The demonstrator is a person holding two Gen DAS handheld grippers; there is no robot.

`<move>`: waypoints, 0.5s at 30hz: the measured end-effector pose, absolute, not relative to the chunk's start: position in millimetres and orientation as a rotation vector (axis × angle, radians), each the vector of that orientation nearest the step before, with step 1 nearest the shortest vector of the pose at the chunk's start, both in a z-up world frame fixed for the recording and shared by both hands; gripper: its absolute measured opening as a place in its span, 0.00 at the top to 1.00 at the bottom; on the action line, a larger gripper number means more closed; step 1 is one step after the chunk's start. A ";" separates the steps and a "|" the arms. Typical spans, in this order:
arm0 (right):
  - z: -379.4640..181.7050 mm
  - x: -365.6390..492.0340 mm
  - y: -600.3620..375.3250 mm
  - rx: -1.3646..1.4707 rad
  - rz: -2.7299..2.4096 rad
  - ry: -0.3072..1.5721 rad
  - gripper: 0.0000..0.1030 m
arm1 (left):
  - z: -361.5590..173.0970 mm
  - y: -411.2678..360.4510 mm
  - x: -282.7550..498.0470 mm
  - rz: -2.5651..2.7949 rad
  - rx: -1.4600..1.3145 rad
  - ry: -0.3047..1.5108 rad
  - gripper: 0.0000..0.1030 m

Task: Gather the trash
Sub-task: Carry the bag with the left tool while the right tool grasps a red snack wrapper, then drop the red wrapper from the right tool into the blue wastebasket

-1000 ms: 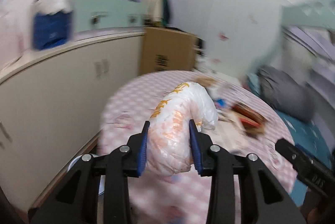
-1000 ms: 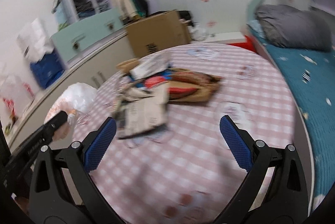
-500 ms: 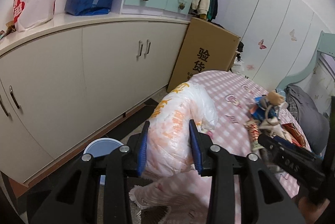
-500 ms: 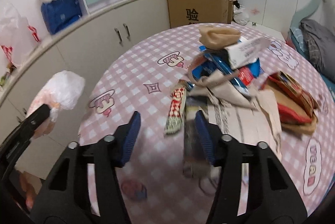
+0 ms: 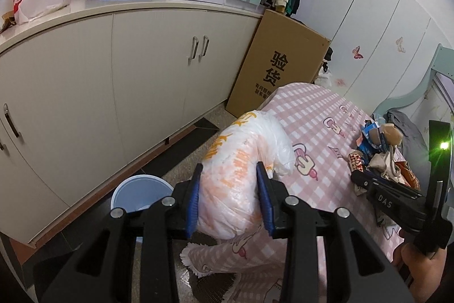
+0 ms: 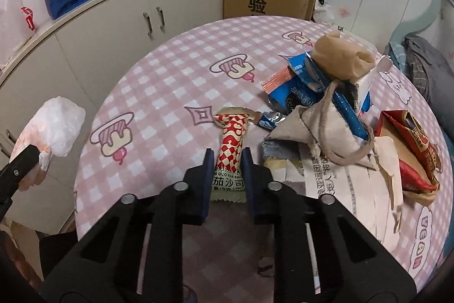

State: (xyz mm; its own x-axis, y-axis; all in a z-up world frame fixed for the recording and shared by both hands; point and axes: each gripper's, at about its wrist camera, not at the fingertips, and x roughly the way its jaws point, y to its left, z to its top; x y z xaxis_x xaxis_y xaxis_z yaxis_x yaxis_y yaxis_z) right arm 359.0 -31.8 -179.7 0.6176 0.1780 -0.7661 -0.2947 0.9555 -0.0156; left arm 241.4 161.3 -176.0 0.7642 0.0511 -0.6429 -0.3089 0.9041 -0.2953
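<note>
My left gripper is shut on a crumpled white plastic bag with orange print. It holds the bag beside the table's left edge, above the floor. The same bag shows at the far left of the right wrist view. On the pink checked tablecloth lies a red-and-white checked sauce packet. My right gripper straddles its near end, and its jaws are closing with the blue pads against the packet's sides. Right of it is a heap of trash: a blue biscuit wrapper, a beige drawstring pouch, a red carton.
A light blue bin stands on the floor below the held bag, next to white cabinets. A tall cardboard box leans behind the table. Newspaper lies under the trash heap. A bed with grey clothes borders the table's right.
My right gripper went from wide open to nearly closed around the sauce packet. The left gripper carried the bag off the table toward its left edge, bringing the bin into sight.
</note>
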 end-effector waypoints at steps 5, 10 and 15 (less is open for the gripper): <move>-162.3 334.6 -20.0 -0.090 0.350 0.795 0.83 | -178.7 172.7 232.3 0.203 -0.427 0.684 0.66; -151.7 304.6 32.9 -0.054 0.548 0.771 0.83 | -183.0 201.8 214.4 0.290 -0.453 0.670 0.66; -166.6 286.9 97.6 -0.048 0.716 0.787 0.83 | -196.5 249.0 197.1 0.412 -0.501 0.688 0.66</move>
State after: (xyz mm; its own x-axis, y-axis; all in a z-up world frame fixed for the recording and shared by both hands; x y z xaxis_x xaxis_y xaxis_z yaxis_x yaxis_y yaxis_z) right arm 286.9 97.6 -166.6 0.4857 0.5706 -0.6623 -0.6052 0.7661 0.2162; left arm 197.1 249.0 -196.5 0.7020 0.1931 -0.6855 -0.5130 0.8048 -0.2986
